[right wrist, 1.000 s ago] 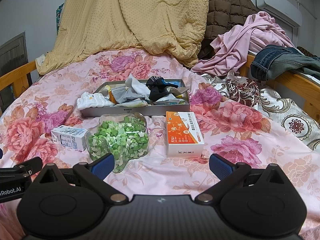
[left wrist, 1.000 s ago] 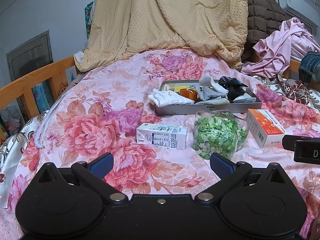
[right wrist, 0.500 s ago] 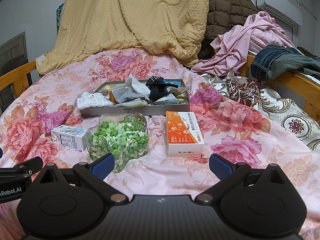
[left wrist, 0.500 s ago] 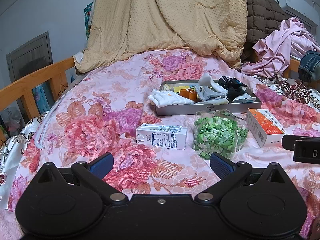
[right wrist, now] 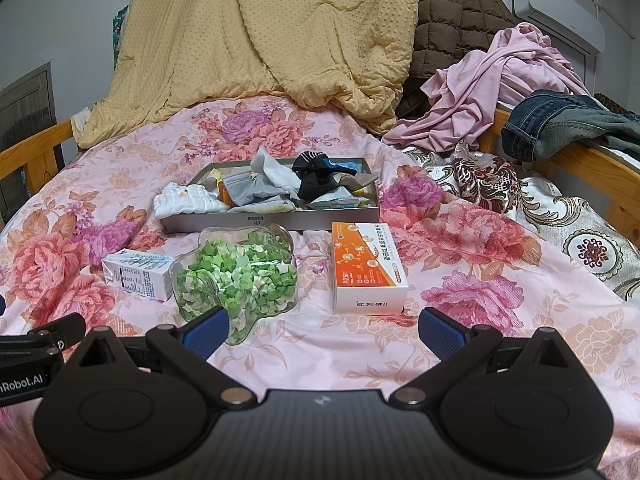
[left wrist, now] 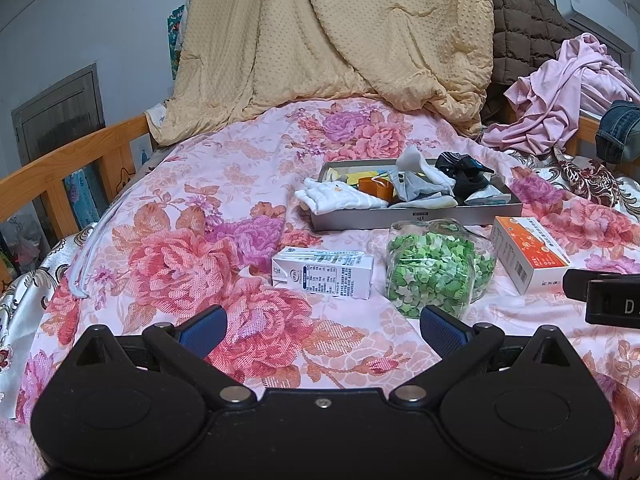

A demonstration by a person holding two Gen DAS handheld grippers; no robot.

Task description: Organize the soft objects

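While both tongs hover spread and empty, left gripper (left wrist: 322,326), right gripper (right wrist: 323,326) | socks and white cloth (right wrist: 190,200) heaped in grey tray (right wrist: 272,222) | stage unclear: sorted or awaiting sorting.

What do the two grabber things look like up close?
Both are matte black, with two round humps, silver rivets and blue ribbed pads on the fingers. The left gripper has one small screw in the middle; the right gripper has a tiny pale logo there. No hands or sleeves show.
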